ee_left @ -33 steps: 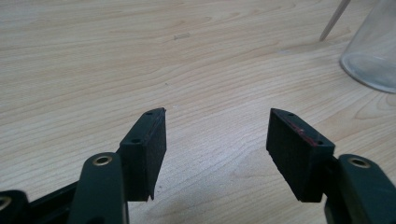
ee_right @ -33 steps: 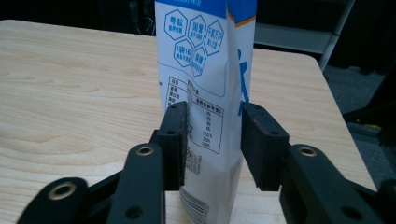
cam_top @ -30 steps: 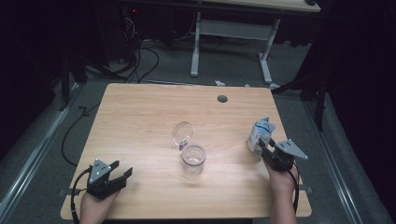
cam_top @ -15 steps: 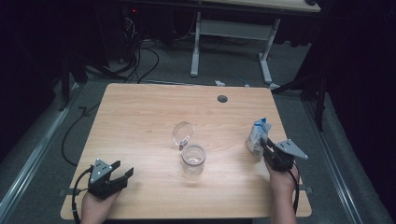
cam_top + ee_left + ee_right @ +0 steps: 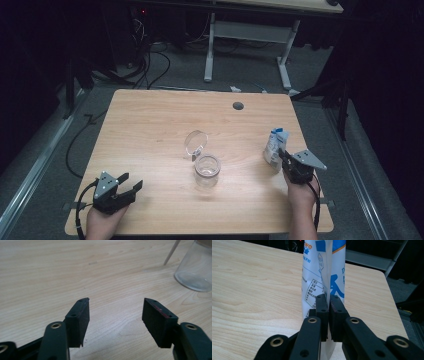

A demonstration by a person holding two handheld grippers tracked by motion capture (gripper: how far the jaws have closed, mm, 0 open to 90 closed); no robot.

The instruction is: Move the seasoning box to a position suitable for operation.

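Right gripper (image 5: 327, 298) jaws have just been closing and now pinch the white-and-blue pouch (image 5: 275, 146) standing at 3 o'clock on the tabletop (image 5: 150, 120); left gripper (image 5: 131, 187) waits wide open, empty (7 o'clock); filling the open glass jar (image 5: 207, 167) remains

Counter (image 5: 150, 130): pale wood-grain top, smooth, with a soft satin sheen. Jar (image 5: 207, 166): clear glass, glossy, with its round transparent lid (image 5: 195, 141) propped beside it. Pouch (image 5: 324, 272): thin white and blue printed film, smooth, slightly glossy and creased where pinched. Right gripper (image 5: 328, 305) and left gripper (image 5: 115, 312): matt black plastic links with brass-coloured rivets; the fingers (image 5: 156, 320) carried dull, rubbery black pads. A matt grey plate topped each gripper.
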